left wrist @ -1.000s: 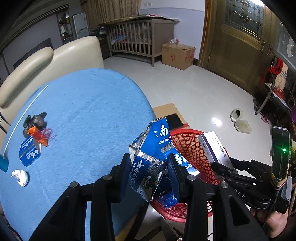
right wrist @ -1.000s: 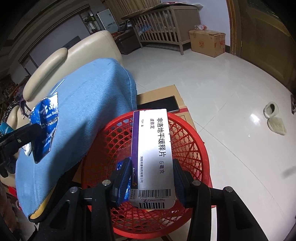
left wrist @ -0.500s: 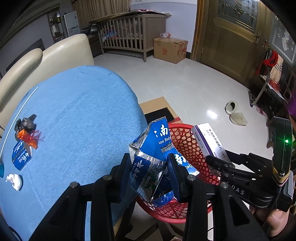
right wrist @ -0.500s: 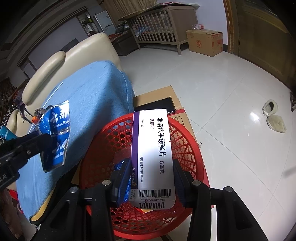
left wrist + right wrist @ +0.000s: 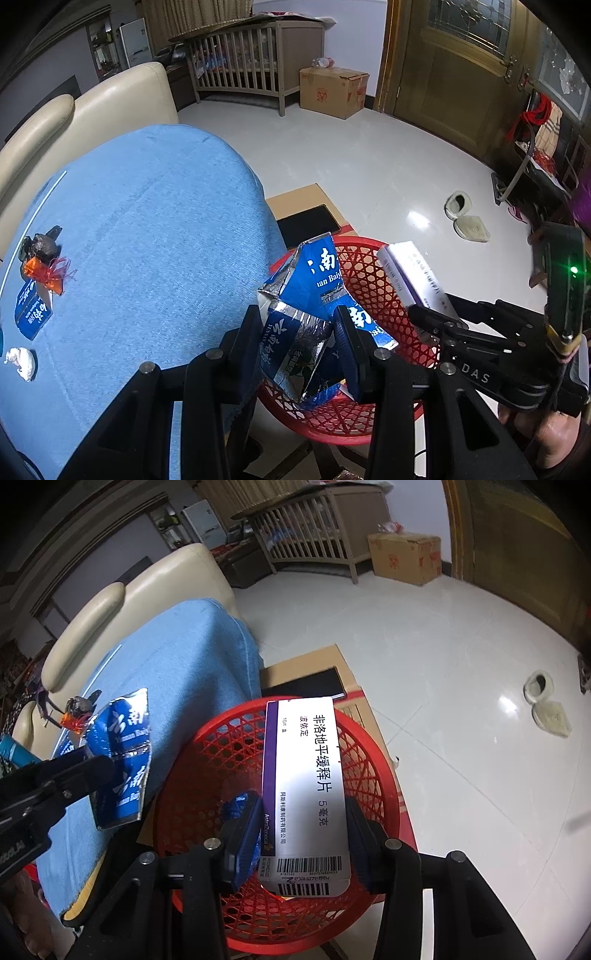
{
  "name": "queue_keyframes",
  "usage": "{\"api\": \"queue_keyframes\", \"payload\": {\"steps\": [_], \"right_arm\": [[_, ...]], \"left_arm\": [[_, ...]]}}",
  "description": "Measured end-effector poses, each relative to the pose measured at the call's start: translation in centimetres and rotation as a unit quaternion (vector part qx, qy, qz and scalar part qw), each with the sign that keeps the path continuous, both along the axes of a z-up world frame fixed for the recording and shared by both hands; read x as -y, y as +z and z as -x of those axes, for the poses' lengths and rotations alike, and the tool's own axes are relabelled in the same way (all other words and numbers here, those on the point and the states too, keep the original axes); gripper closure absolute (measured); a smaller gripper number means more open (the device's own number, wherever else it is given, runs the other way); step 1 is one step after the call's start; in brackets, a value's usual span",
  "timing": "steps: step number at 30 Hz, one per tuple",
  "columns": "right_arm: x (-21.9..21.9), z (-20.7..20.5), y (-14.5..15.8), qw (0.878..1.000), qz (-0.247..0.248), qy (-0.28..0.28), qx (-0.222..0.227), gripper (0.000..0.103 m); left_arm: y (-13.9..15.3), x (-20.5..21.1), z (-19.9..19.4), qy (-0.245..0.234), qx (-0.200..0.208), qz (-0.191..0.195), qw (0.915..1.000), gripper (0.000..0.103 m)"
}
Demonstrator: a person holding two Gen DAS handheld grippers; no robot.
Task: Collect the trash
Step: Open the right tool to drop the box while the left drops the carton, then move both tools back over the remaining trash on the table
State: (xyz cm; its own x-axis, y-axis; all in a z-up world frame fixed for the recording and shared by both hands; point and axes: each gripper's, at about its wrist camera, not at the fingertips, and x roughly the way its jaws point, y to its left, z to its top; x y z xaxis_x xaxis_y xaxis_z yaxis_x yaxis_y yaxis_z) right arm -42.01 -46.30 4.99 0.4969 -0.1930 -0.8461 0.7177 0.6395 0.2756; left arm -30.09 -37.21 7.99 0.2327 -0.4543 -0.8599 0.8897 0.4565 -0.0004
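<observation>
Crumpled foil carton (image 5: 295,325) in left tongs (image 5: 299,341); rigid medicine box (image 5: 304,775) between opening right tongs (image 5: 303,838).

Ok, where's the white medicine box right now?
In the right wrist view the white medicine box sits between the right tongs, whose jaws are opening, directly above the red basket beside the blue table.

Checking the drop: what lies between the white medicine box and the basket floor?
Right wrist view: under the white medicine box, only blue scrap in the red mesh basket.
</observation>
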Motion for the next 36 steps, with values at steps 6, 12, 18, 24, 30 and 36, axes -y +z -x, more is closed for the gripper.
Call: {"api": "queue_keyframes", "payload": {"steps": [6, 12, 18, 24, 30, 36], "right_arm": [[1.1, 1.4, 0.1, 0.999, -0.006, -0.036, 0.013, 0.023], [2.5, 3.1, 1.7, 0.996, 0.004, -0.076, 0.042, 0.023], [3.0, 4.1, 2.8, 0.993, 0.009, -0.096, 0.066, 0.023], [2.7, 3.4, 3.5, 0.993, 0.014, -0.088, 0.072, 0.023], [1.7, 1.4, 4.0, 0.995, 0.017, -0.062, 0.076, 0.024], [-0.6, -3.3, 4.3, 0.998, 0.016, 0.003, 0.063, 0.024]], "left_arm": [[-0.6, 0.5, -0.1, -0.012, -0.009, -0.01, 0.9998, 0.061], [-1.6, 1.4, 0.4, -0.034, -0.018, -0.025, 0.9989, 0.059], [-2.8, 2.4, 1.1, -0.054, -0.045, -0.04, 0.9967, 0.025], [-1.9, 0.8, -0.7, -0.022, -0.065, -0.015, 0.9975, 0.025], [0.0, -3.2, -4.8, 0.044, -0.063, 0.022, 0.9968, 0.025], [1.0, -9.7, -9.7, 0.14, -0.041, 0.049, 0.988, 0.025]]}}
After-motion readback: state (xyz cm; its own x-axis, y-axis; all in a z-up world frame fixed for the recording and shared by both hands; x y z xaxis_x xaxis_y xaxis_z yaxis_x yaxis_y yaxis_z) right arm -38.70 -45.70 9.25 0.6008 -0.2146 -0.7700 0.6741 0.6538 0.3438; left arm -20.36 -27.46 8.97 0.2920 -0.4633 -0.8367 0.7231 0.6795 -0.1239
